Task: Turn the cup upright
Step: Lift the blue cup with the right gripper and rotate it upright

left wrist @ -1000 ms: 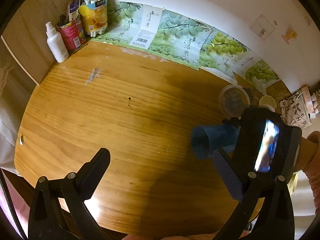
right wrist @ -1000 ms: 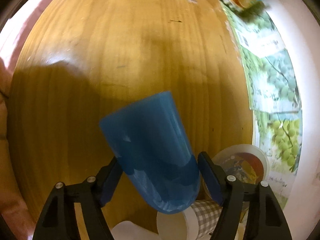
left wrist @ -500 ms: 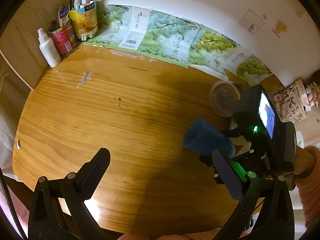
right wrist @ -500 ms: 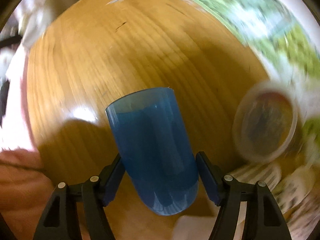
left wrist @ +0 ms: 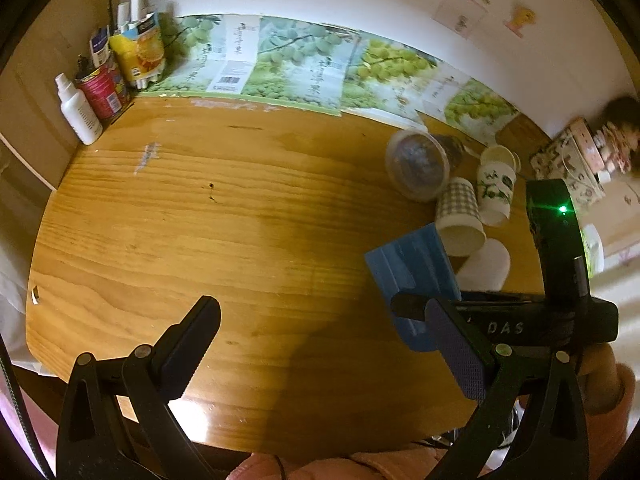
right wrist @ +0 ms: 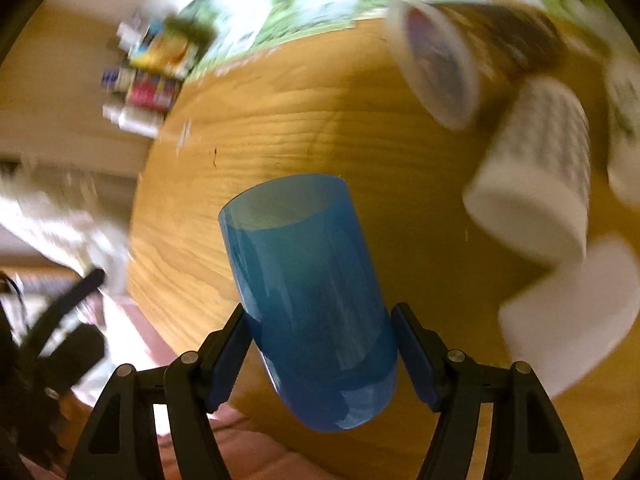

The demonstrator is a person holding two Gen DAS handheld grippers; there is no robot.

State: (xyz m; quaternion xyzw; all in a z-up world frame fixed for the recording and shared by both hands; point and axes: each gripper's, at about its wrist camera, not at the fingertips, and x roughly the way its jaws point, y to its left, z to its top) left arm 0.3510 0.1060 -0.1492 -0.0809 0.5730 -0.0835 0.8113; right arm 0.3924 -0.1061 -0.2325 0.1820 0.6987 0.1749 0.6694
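At nine o'clock in the left wrist view, a white bottle (left wrist: 80, 110) stands in the far left corner of the wooden table (left wrist: 224, 240), just beside a red can (left wrist: 102, 90) and a yellow carton (left wrist: 140, 54). A strip of grape-printed packaging (left wrist: 304, 64) runs along the wall from eleven to two o'clock. At six o'clock the left gripper (left wrist: 320, 344) hangs above the table with its jaws spread wide and nothing between them.

Toward three o'clock lies a clear lidded tub (left wrist: 418, 164) on its side, with a checked paper cup (left wrist: 460, 216), a leaf-printed paper cup (left wrist: 496, 188) and a plain white cup (left wrist: 486, 266) lying close together next to it. At four o'clock the blue cup (left wrist: 412, 276) is lifted off the table, tilted, pinched near its base by the right gripper (left wrist: 416, 312).

In the right wrist view, which is blurred, the right gripper (right wrist: 320, 344) sits at six o'clock, its two fingers pressed against opposite sides of the blue cup (right wrist: 308, 300). The cup's open rim points away toward twelve o'clock and its closed base is nearest the camera. At two o'clock are the tub (right wrist: 436, 64) and the checked cup (right wrist: 536, 176), with the white cup (right wrist: 568, 312) at four o'clock.
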